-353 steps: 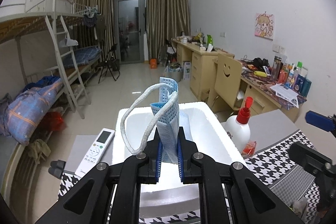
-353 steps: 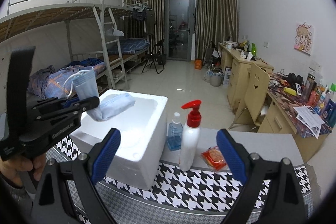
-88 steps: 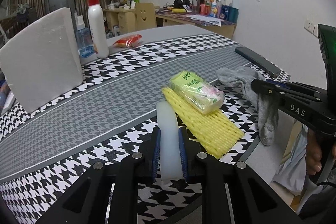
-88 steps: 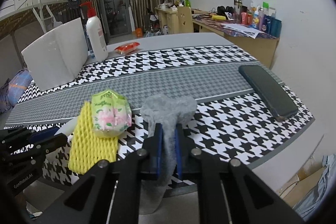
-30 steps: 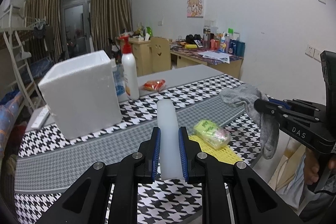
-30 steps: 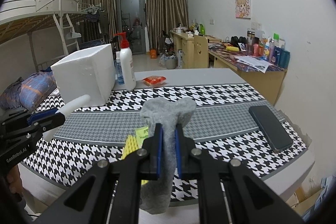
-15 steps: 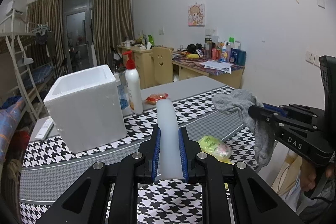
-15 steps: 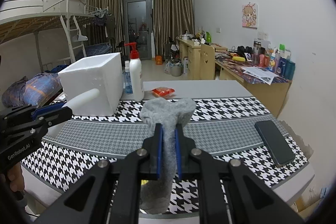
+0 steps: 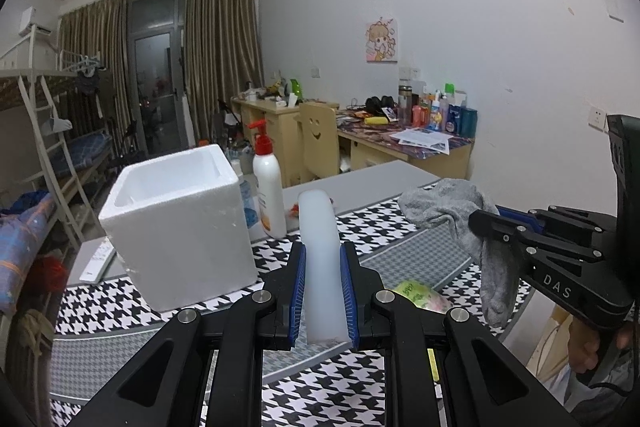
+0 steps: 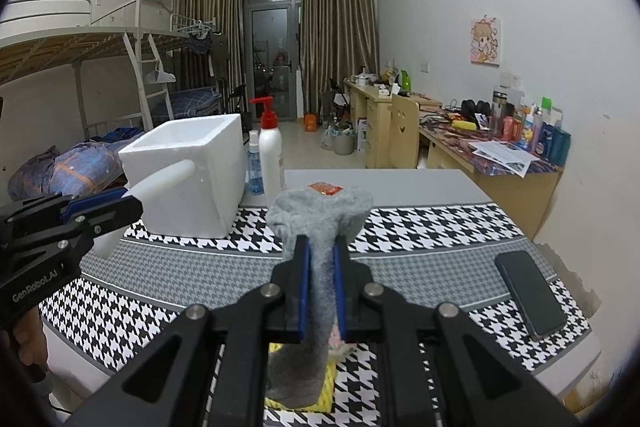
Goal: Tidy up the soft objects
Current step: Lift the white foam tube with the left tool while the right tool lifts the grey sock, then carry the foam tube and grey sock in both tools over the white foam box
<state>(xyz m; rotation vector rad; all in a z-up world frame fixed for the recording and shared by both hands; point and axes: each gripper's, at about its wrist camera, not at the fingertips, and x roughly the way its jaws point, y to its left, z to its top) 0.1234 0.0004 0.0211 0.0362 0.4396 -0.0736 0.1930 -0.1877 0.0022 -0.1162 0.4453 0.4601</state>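
In the left wrist view, a white foam strip [image 9: 320,259] is clamped upright between the closed blue pads of the left gripper [image 9: 322,297], above the houndstooth table [image 9: 120,311]. An open white foam box [image 9: 176,219] is seen ahead on the left, with a pump bottle [image 9: 269,191] beside it.

In the right wrist view, a grey sock [image 10: 316,267] is pinched between the nearly shut fingers of the right gripper [image 10: 320,291], its ends drooping over a yellow foam net [image 10: 328,383]. A dark phone [image 10: 530,293] is seen lying at the right
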